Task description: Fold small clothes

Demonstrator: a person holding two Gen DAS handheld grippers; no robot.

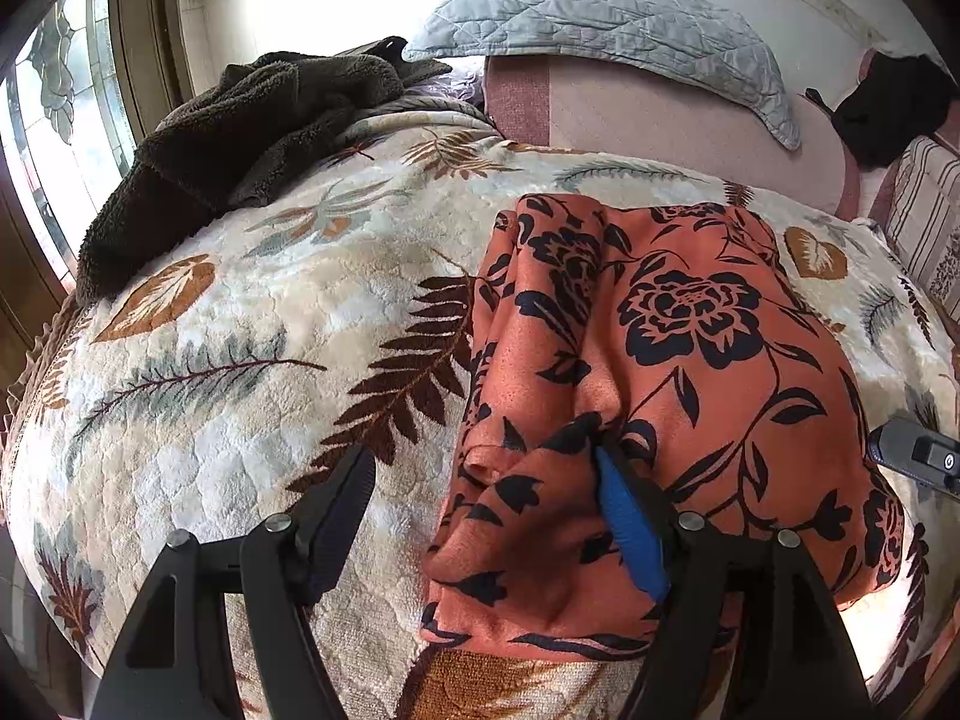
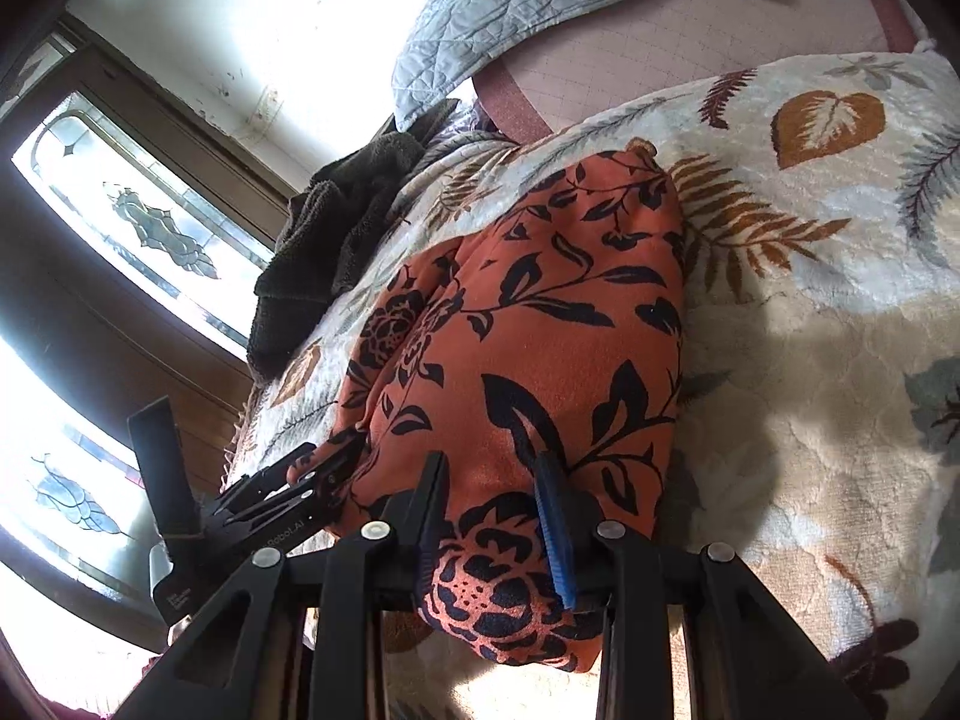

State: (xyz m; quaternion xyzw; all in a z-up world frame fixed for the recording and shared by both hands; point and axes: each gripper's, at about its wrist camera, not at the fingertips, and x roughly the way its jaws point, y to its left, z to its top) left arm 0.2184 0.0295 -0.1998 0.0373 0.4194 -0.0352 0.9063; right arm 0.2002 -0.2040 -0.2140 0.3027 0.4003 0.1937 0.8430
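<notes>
An orange garment with black flowers [image 1: 690, 324] lies folded over on the cream leaf-print blanket [image 1: 240, 330]. My left gripper [image 1: 480, 456] stands wide open over the garment's near left part. Its blue-padded finger [image 1: 630, 528] rests on the cloth, and its other finger [image 1: 342, 492] is over bare blanket. In the right wrist view, my right gripper [image 2: 491, 462] is shut on the near edge of the garment [image 2: 540, 312], with cloth bunched between its fingers. The left gripper [image 2: 300, 480] shows at that garment's left edge. The right gripper's body [image 1: 918, 456] shows at the left wrist view's right edge.
A dark brown fleece item [image 1: 240, 138] is heaped at the blanket's far left corner. Behind it are a grey quilted pillow [image 1: 600, 30] and a pink cushion [image 1: 660, 114]. A striped pillow [image 1: 924, 228] and a black object [image 1: 888, 108] sit far right. A window [image 1: 60, 120] is on the left.
</notes>
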